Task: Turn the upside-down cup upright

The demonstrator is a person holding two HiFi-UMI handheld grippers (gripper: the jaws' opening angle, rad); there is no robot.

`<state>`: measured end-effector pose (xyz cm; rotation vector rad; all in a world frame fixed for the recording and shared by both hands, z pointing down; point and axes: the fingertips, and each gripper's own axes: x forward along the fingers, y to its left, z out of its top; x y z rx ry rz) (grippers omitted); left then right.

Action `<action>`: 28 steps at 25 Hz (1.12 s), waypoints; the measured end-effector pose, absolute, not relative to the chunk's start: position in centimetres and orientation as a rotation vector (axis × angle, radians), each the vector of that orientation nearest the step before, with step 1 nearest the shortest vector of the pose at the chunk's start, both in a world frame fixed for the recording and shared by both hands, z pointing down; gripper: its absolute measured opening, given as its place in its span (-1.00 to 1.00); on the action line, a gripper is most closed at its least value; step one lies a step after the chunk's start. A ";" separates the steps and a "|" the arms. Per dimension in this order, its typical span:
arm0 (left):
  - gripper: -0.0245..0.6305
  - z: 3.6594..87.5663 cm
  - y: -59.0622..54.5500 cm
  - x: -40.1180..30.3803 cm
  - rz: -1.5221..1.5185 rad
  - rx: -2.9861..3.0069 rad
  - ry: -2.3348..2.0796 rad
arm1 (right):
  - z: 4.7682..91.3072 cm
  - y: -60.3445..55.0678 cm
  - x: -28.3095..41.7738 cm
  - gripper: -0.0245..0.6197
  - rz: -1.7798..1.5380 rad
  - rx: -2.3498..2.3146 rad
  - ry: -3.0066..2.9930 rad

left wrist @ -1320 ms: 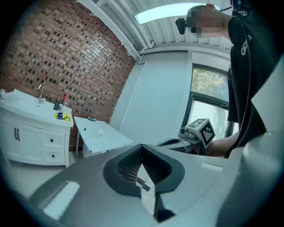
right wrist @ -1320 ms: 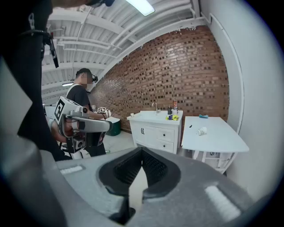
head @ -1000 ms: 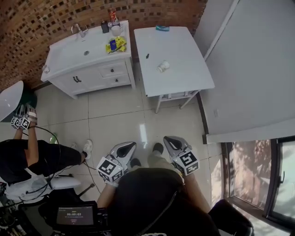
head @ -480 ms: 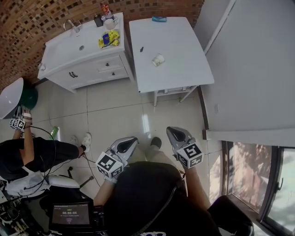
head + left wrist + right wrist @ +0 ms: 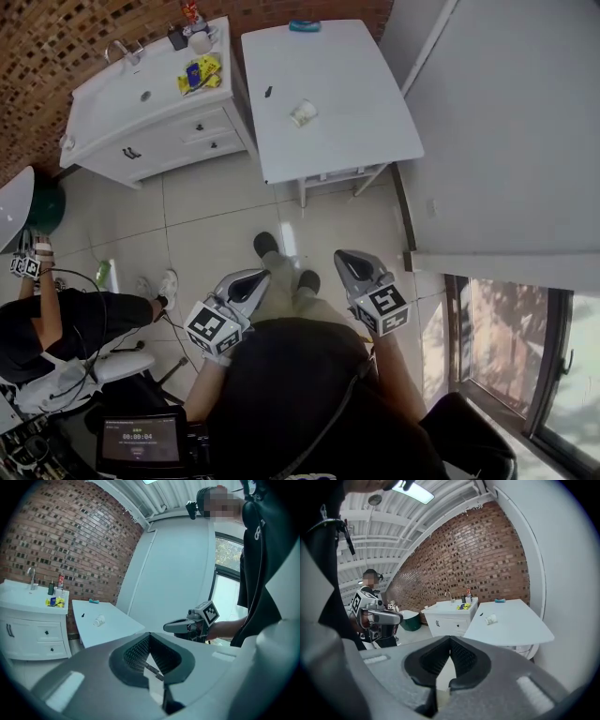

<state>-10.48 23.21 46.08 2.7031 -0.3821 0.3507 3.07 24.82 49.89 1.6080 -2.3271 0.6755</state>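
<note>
A small pale cup (image 5: 303, 113) rests on the white table (image 5: 356, 122) across the tiled floor; it is too far off to tell how it stands. The left gripper view shows the cup (image 5: 99, 620) far ahead, and so does the right gripper view (image 5: 491, 619). My left gripper (image 5: 247, 282) and right gripper (image 5: 344, 260) hang side by side over the floor, well short of the table. Both are shut with nothing between the jaws. They point roughly towards the table.
A white vanity cabinet (image 5: 141, 103) with a sink, bottles and a yellow pack (image 5: 192, 73) stands left of the table against the brick wall. A teal item (image 5: 304, 25) and a small dark item (image 5: 268, 92) lie on the table. Another person (image 5: 56, 319) sits at the left. A white wall (image 5: 506, 141) runs along the right.
The person holding the grippers has stepped towards the table, one foot now ahead. Both grippers moved forward with the body, still shut. The cup has not moved.
</note>
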 end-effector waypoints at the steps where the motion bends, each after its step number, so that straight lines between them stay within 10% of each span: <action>1: -0.88 46.0 22.9 -10.1 0.348 2.706 -0.368 | 49.8 24.8 3.7 -0.95 0.680 1.626 -2.316; 28: -0.88 46.8 5.5 -9.9 0.272 2.676 -0.412 | 49.6 8.8 4.6 -0.95 0.667 1.606 -2.234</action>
